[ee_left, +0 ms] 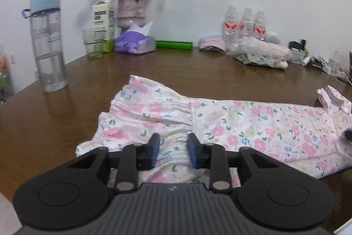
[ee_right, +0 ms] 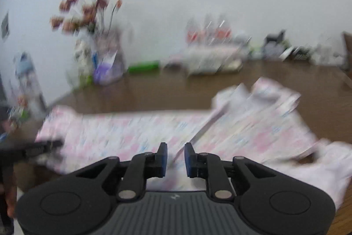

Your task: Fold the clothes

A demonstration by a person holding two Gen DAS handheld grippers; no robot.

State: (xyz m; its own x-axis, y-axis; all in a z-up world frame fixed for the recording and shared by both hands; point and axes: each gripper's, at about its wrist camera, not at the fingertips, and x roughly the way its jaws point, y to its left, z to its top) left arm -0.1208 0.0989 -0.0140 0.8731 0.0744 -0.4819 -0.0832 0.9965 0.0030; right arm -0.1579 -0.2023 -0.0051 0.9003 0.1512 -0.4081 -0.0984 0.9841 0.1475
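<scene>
A white dress with pink flowers lies stretched across the brown wooden table. Its gathered skirt is at the left and its collar at the far right. My left gripper hovers over the ruffled skirt part, jaws apart, and the blue pads do not press on the cloth. The right wrist view is smeared by motion. There my right gripper stands over the dress with a narrow gap between its jaws, and a fold edge runs up from that gap. The left gripper shows at the left edge.
Along the wall stand a tall water bottle, a glass, a carton, a vase of flowers, a purple tissue pack, a green box, three small bottles and bagged cloth.
</scene>
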